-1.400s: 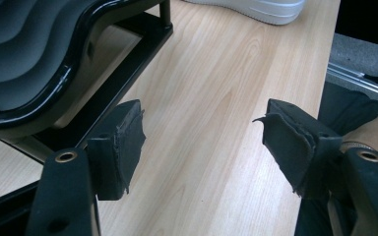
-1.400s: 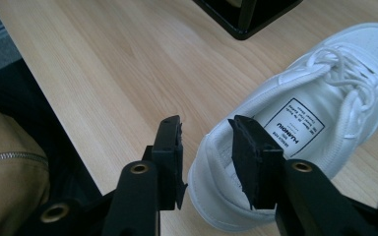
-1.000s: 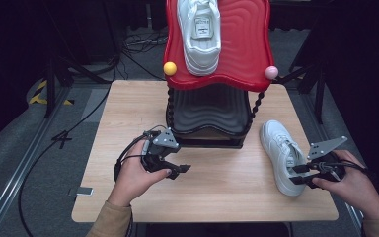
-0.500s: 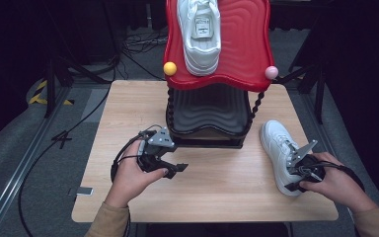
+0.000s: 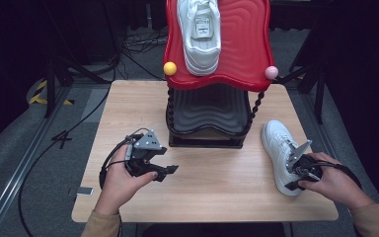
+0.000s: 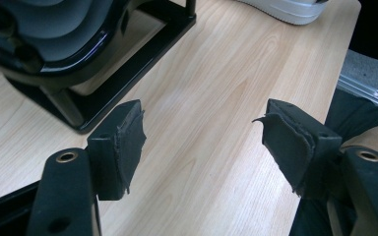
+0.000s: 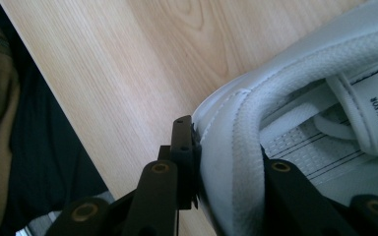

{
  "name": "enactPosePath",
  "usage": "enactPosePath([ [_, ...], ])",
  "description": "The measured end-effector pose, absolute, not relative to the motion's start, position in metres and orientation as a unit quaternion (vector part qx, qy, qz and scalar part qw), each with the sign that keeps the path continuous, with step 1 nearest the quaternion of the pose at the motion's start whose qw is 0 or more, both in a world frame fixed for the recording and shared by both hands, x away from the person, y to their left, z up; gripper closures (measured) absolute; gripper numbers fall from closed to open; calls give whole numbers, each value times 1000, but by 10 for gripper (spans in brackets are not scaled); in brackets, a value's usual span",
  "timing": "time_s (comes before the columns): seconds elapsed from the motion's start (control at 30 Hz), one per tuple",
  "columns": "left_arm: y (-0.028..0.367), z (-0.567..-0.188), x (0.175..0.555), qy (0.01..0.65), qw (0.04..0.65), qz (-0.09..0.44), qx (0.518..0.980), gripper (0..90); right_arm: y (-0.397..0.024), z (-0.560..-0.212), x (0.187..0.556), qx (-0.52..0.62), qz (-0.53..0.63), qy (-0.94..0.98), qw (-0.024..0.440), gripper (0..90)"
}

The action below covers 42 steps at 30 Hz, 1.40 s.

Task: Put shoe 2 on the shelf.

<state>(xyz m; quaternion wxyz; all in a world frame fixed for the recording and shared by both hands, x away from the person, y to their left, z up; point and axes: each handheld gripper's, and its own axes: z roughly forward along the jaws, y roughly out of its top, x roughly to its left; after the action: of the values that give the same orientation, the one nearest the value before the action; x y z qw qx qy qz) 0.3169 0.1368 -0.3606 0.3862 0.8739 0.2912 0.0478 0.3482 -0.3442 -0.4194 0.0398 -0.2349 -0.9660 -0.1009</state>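
A white sneaker point(image 5: 280, 152) lies on the wooden table point(image 5: 212, 182) at the right, toe pointing away. My right gripper point(image 5: 296, 174) is shut on its heel collar point(image 7: 236, 147), one jaw outside the heel and one inside the opening. A second white sneaker point(image 5: 200, 32) rests on the red top shelf point(image 5: 242, 44) of a two-tier rack. My left gripper point(image 5: 162, 170) hovers over the table left of the rack, open, with nothing between its pads point(image 6: 130, 142).
The rack's black lower shelf point(image 5: 209, 116) stands at the table's back centre, with a yellow ball point(image 5: 170, 68) and a pink ball point(image 5: 271, 72) at the red shelf's corners. Bare wood lies between the two grippers. Cables point(image 5: 54, 143) trail over the floor at left.
My right gripper has moved left onto the sneaker's heel and closed on it. The left gripper has barely shifted.
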Motion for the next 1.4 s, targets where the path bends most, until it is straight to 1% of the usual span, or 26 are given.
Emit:
enactPosePath([
  [0.13,144,-360,313,300,391,52,869,330,-344,-407,354,-243,-140,-959,41,762],
  [0.23,147,-360,310,304,392,53,867,329,-343,-400,356,-245,-145,-958,38,760],
  [0.5,158,-359,304,320,391,58,861,329,-345,-357,365,-237,-159,-958,4,760],
  [0.8,158,-357,302,317,392,58,862,329,-339,-305,373,-216,-174,-960,-29,756],
  [1.4,163,-357,306,318,395,55,860,328,-323,-219,386,-177,-186,-964,-70,750],
])
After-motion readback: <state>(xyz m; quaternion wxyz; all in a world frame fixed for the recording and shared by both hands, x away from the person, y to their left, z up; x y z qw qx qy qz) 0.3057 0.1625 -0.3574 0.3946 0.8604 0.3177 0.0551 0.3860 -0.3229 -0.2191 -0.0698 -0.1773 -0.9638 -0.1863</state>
